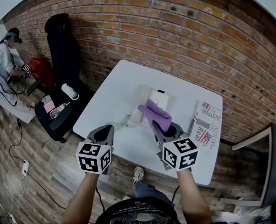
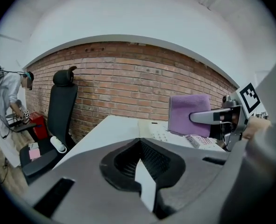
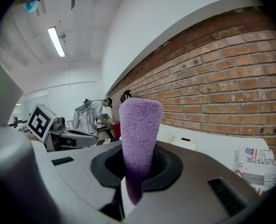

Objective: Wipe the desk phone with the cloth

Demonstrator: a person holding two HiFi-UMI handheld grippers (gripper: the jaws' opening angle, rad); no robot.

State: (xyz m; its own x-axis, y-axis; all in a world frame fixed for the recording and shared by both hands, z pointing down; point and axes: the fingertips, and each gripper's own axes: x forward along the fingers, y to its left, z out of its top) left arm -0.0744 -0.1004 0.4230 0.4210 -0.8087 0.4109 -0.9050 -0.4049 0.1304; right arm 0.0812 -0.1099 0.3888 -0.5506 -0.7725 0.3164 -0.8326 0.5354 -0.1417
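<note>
While my right gripper (image 1: 160,126) clamps the purple cloth (image 1: 157,114), my left gripper (image 1: 107,130) sits closed and empty. The desk phone (image 1: 146,100) lies just on the cloth's far side.

Left gripper (image 1: 109,129); right gripper (image 1: 160,130) (jaws closed)

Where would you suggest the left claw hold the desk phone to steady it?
Probably the handset, a long narrow bar along the desk phone's left side: bring the left claw from the left, jaws across its width. The right claw holds the cloth.
</note>
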